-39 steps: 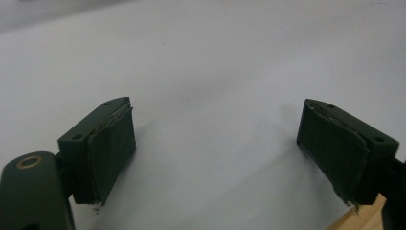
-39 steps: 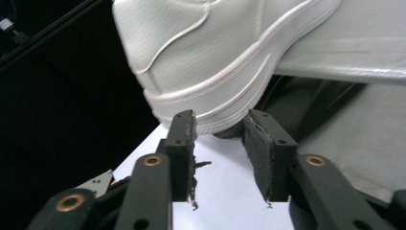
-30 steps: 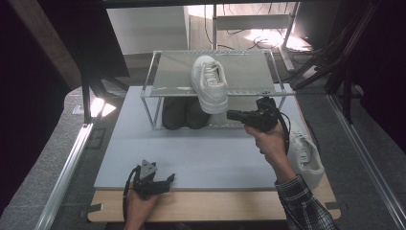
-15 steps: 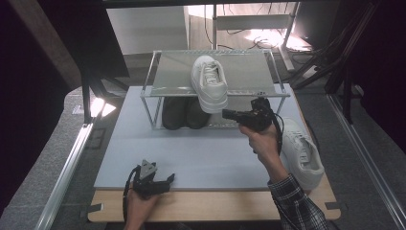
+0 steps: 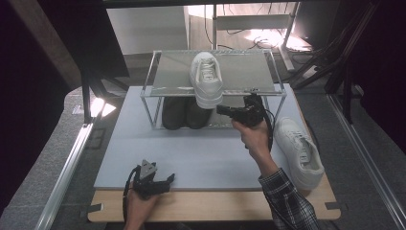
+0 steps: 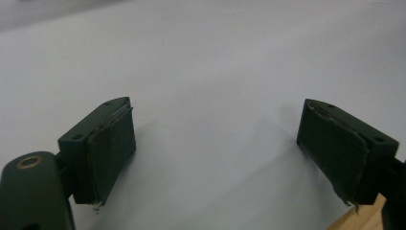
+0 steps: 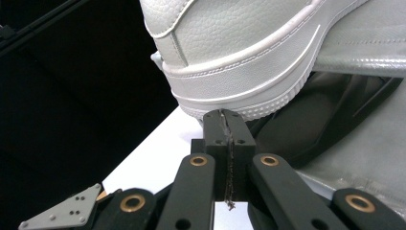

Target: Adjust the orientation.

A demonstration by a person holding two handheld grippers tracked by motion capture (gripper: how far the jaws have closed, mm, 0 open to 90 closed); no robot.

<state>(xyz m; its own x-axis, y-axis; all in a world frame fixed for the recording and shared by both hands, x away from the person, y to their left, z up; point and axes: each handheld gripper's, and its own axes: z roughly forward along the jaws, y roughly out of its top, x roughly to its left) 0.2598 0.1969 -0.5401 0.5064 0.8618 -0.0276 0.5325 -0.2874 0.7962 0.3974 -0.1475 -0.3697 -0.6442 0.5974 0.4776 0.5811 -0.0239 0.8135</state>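
Observation:
A white sneaker [image 5: 206, 79] lies on the top shelf of a clear two-level rack [image 5: 249, 72], its heel hanging over the front edge. My right gripper [image 5: 219, 109] is shut with nothing between the pads. In the right gripper view its closed tips [image 7: 225, 117] sit right at the sole under the sneaker's heel [image 7: 239, 43]. A pair of black shoes [image 5: 184, 114] stands on the lower level. My left gripper [image 5: 169, 180] rests near the front edge of the grey mat [image 5: 206, 153]. It is open [image 6: 215, 143], with bare mat between its pads.
A second white sneaker [image 5: 298, 151] lies on the right side of the table, beside the person's right forearm. The wooden table edge [image 5: 215, 206] runs along the front. Dark frames and cables stand behind and to the right of the rack.
My right gripper has moved left and slightly away, up to the heel of the sneaker on the rack. The left gripper has stayed still.

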